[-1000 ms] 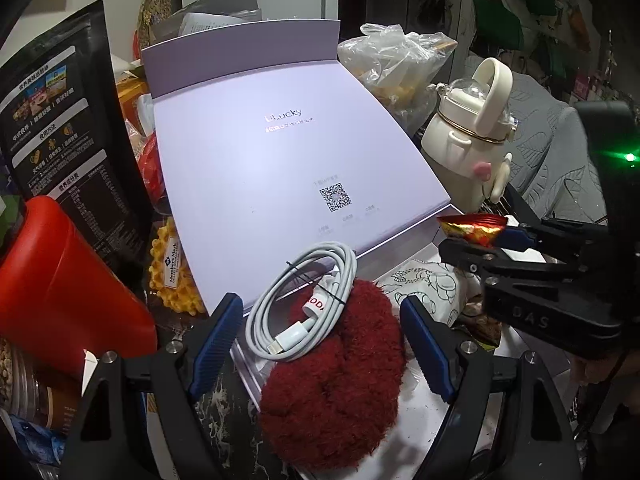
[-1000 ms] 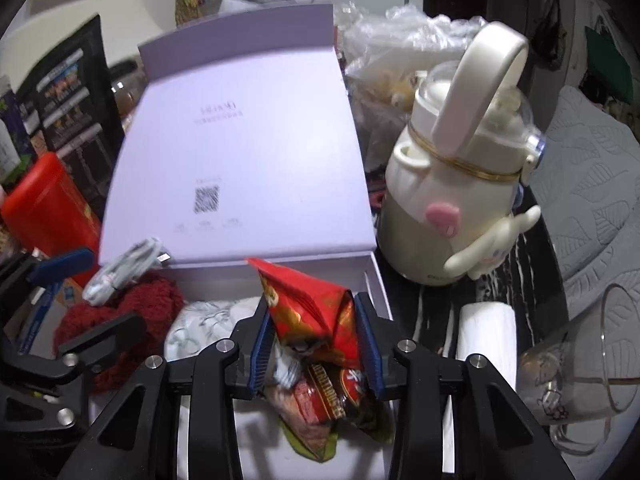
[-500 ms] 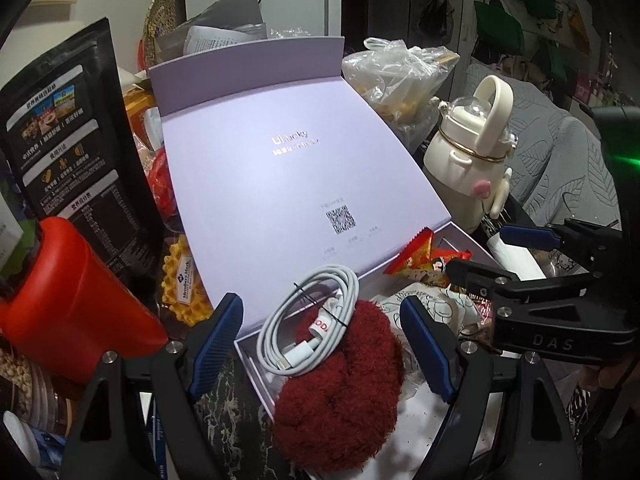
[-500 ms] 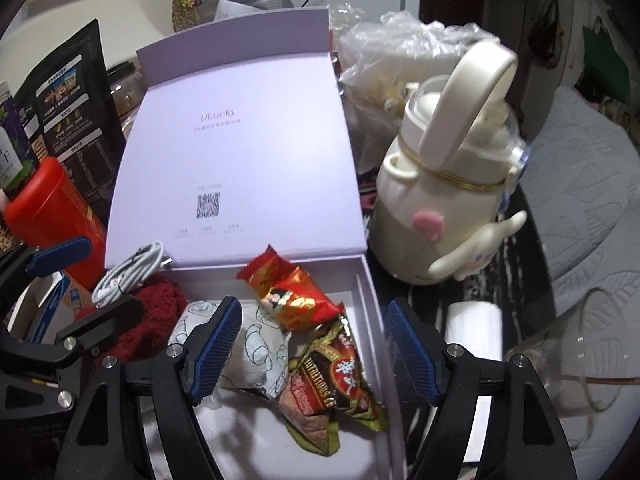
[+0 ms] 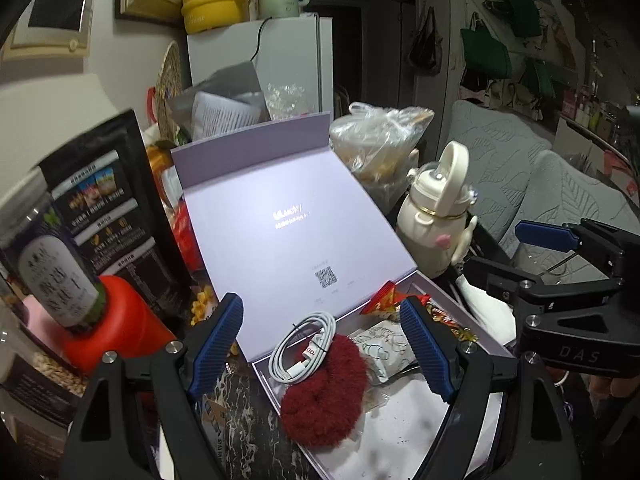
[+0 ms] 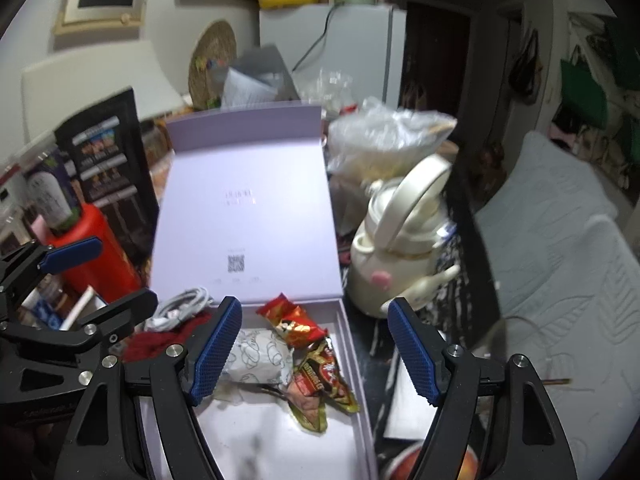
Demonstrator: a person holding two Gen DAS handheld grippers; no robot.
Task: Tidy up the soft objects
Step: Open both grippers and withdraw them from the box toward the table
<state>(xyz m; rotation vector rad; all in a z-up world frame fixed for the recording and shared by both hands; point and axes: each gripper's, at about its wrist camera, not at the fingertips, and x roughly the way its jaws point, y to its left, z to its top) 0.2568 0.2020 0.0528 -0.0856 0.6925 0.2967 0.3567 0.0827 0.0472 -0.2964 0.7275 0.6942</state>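
Observation:
An open lilac box (image 5: pixel 412 432) (image 6: pixel 280 440) with its lid (image 5: pixel 288 240) raised holds a fluffy red scrunchie (image 5: pixel 328 384) (image 6: pixel 156 344), a coiled white cable (image 5: pixel 304 344) (image 6: pixel 180 308) lying on the scrunchie, a white printed pouch (image 5: pixel 384 348) (image 6: pixel 260 356), a red snack packet (image 6: pixel 292 320) (image 5: pixel 384 296) and a brown snack packet (image 6: pixel 324 376). My left gripper (image 5: pixel 320 352) is open and empty above the scrunchie. My right gripper (image 6: pixel 312 352) is open and empty above the packets.
A cream kettle-shaped bottle (image 5: pixel 436 216) (image 6: pixel 404 248) stands right of the box. A red canister (image 5: pixel 116 320) (image 6: pixel 96 252) and a black pouch (image 5: pixel 108 208) crowd the left. A clear plastic bag (image 5: pixel 380 140) sits behind. A grey sofa (image 6: pixel 560 248) lies at the right.
My right gripper opened and let the red snack packet drop into the box. Both grippers have pulled back and up from the box.

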